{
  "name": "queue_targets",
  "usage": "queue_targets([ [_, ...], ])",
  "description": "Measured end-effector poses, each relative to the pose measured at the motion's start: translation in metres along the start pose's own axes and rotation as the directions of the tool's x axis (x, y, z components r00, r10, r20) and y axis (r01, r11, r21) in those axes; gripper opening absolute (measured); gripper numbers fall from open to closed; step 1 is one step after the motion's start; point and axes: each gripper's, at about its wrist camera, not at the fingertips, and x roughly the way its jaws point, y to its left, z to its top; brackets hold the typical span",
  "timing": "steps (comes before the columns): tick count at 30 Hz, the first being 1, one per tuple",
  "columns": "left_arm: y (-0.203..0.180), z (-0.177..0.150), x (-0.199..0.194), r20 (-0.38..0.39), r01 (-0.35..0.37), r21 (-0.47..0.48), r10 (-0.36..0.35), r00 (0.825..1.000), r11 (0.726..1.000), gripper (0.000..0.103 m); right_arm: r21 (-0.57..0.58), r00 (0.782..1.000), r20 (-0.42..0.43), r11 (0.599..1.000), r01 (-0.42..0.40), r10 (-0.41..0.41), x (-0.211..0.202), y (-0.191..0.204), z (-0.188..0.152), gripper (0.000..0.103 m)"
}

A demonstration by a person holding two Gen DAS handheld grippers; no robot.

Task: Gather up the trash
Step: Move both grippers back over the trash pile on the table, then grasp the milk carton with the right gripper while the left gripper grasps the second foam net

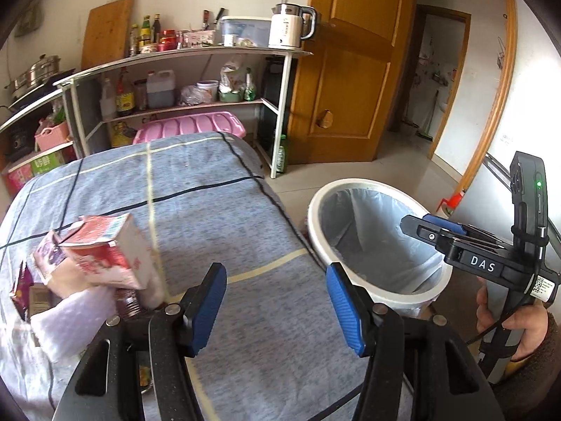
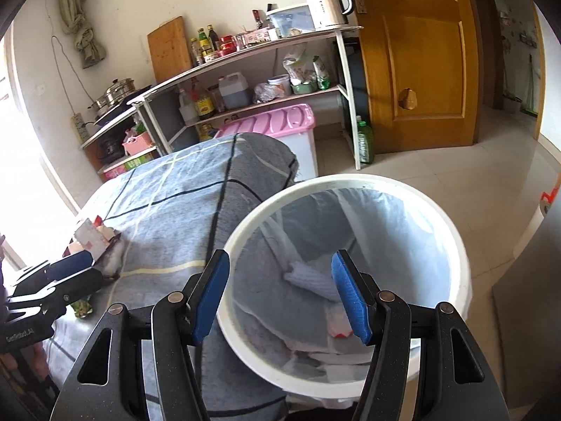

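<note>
A pile of trash lies at the left of the table with the blue-grey checked cloth (image 1: pixel 217 210): a red and white carton (image 1: pixel 105 252), a purple wrapper (image 1: pixel 22 286), white padding (image 1: pixel 66 319) and a jar (image 1: pixel 128 303) under the carton. My left gripper (image 1: pixel 277 301) is open and empty, just right of the pile. A white bin (image 2: pixel 452 245) with a clear liner stands beside the table and holds crumpled white trash (image 2: pixel 312 280). My right gripper (image 2: pixel 280 291) is open and empty, right over the bin's mouth. It also shows in the left wrist view (image 1: pixel 438 229).
A metal shelf rack (image 1: pixel 196 105) with bottles, jars and a white kettle (image 1: pixel 287 28) stands behind the table. A pink plastic box (image 1: pixel 189 128) sits under it. A wooden door (image 1: pixel 354 70) stands open at the back right, tiled floor (image 2: pixel 438 161) beyond.
</note>
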Motion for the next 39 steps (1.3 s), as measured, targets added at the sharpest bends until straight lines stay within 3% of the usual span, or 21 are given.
queue_targets([
  [7,0.060,-0.016,-0.046,0.058,-0.143,-0.105,0.149,0.987,0.984,0.067,-0.077,0.995,-0.016,0.992,-0.099,0.098,0.013,0.054,-0.003,0.062],
  [19,0.135,-0.044,-0.078,0.049,-0.211,-0.203,0.225,0.973,0.956,0.072,-0.196,0.967,-0.056,0.947,-0.254,0.247,0.039,0.130,-0.002,0.063],
  [23,0.146,-0.051,-0.078,0.047,-0.184,-0.213,0.198,0.979,0.960,0.072,-0.254,0.949,-0.057,0.915,-0.314,0.311,0.046,0.154,0.003,0.064],
  [28,0.155,-0.050,-0.065,0.024,-0.132,-0.209,0.140,0.990,0.969,0.074,-0.281,0.915,-0.119,0.871,-0.403,0.385,0.070,0.181,0.011,0.064],
  [30,0.155,-0.049,-0.060,0.023,-0.113,-0.199,0.120,0.992,0.973,0.074,-0.299,0.912,-0.137,0.862,-0.409,0.386,0.080,0.189,0.013,0.064],
  [39,0.160,-0.043,-0.033,-0.030,-0.103,-0.181,0.099,0.995,0.978,0.074,-0.304,0.853,-0.239,0.798,-0.520,0.465,0.113,0.211,0.015,0.065],
])
